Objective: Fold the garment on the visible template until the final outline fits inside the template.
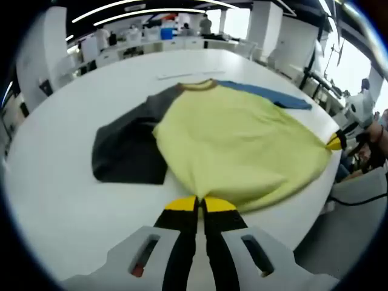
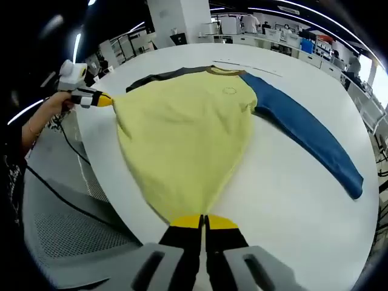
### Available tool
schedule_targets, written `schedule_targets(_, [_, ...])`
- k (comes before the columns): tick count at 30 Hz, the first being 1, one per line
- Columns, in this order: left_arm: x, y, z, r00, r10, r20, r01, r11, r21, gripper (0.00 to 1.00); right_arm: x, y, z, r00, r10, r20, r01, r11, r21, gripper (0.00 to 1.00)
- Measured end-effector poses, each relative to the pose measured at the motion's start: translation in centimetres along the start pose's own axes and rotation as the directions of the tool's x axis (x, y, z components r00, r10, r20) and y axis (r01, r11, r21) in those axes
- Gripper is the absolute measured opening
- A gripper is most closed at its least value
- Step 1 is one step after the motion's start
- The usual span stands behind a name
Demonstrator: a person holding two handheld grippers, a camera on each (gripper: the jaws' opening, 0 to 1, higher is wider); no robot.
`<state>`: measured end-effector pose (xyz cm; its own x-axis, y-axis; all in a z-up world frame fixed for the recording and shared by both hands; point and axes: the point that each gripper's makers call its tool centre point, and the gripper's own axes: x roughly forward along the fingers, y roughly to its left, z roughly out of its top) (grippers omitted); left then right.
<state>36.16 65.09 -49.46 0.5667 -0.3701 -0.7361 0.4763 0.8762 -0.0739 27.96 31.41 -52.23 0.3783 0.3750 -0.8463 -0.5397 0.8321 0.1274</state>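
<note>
A long-sleeved garment (image 1: 230,139) with a yellow body lies spread on the white table (image 1: 54,200). Its dark grey sleeve (image 1: 127,151) is bunched beside the body, and its blue sleeve (image 2: 309,136) stretches out flat. My left gripper (image 1: 200,204) is shut on one corner of the yellow hem, near the table's edge. My right gripper (image 2: 204,222) is shut on the other hem corner. Each gripper enters the other's view, pinching the hem: the right gripper (image 1: 333,143) and the left gripper (image 2: 108,100). The garment (image 2: 182,133) is pulled taut between them.
A thin pale line (image 2: 242,65) marks the table beyond the collar. The table's rim (image 2: 103,182) runs close under the hem. A grey mesh chair (image 2: 60,236) and a black cable (image 2: 54,194) sit below it. Desks and people stand far behind.
</note>
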Motion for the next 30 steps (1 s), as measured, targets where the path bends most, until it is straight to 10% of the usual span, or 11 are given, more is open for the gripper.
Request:
schedule_targets(11, [-0.2,0.8,-0.7,1.0,0.009,0.019,-0.009,1.0,-0.002,0.04,0.2,-0.4,-0.3,1.0,-0.023,-0.015,0.023,1.0,-0.013,0.0])
schedule_targets(20, [-0.7,0.0,-0.4,0.996,-0.049,0.071,0.046,0.998,0.046,0.26,0.2,-0.4,0.7,0.999,-0.022,0.025,0.022,1.0,0.001,0.02])
schedule_targets(30, [-0.1,-0.5,-2.7,0.994,-0.11,-0.003,0.109,0.984,0.14,0.33,-0.3,-0.8,1.4,0.997,-0.033,0.065,0.031,0.999,0.04,0.19])
